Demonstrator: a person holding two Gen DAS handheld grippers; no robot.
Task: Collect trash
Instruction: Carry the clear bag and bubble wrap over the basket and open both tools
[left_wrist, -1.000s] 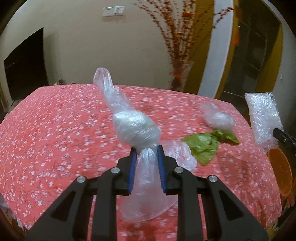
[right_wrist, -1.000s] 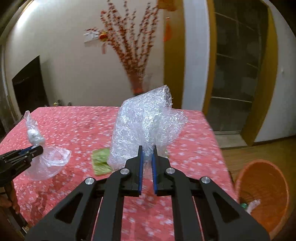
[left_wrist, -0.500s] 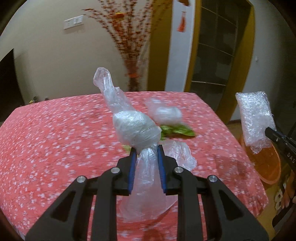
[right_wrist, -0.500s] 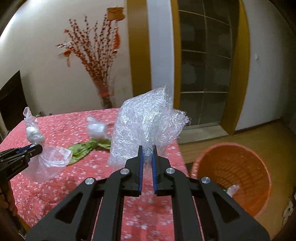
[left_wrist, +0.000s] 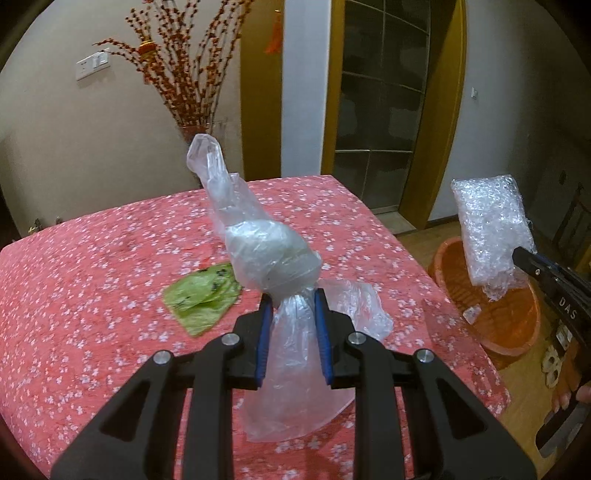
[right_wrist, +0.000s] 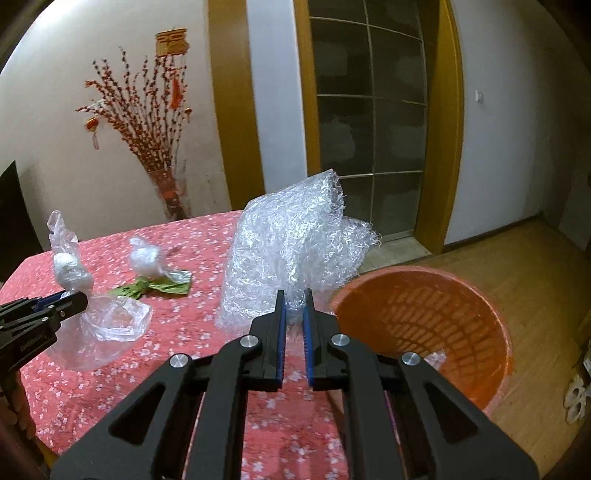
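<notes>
My left gripper (left_wrist: 291, 301) is shut on a clear knotted plastic bag (left_wrist: 266, 254) and holds it above the red flowered tablecloth (left_wrist: 92, 266). It also shows at the left of the right wrist view (right_wrist: 79, 301) with the bag (right_wrist: 70, 269). My right gripper (right_wrist: 293, 301) is shut on a crumpled sheet of bubble wrap (right_wrist: 291, 254), held beside the rim of an orange waste basket (right_wrist: 480, 317). In the left wrist view the bubble wrap (left_wrist: 489, 232) hangs over the basket (left_wrist: 517, 332).
A green leaf (right_wrist: 155, 286) and a small knotted plastic ball (right_wrist: 146, 258) lie on the table; the leaf also shows in the left wrist view (left_wrist: 203, 299). A vase of red branches (right_wrist: 170, 192) stands behind the table. The basket sits on the wood floor (right_wrist: 535, 258).
Both grippers have swung to the right with their loads. The orange basket has come into fuller view, and the bubble wrap now hangs by its rim.
</notes>
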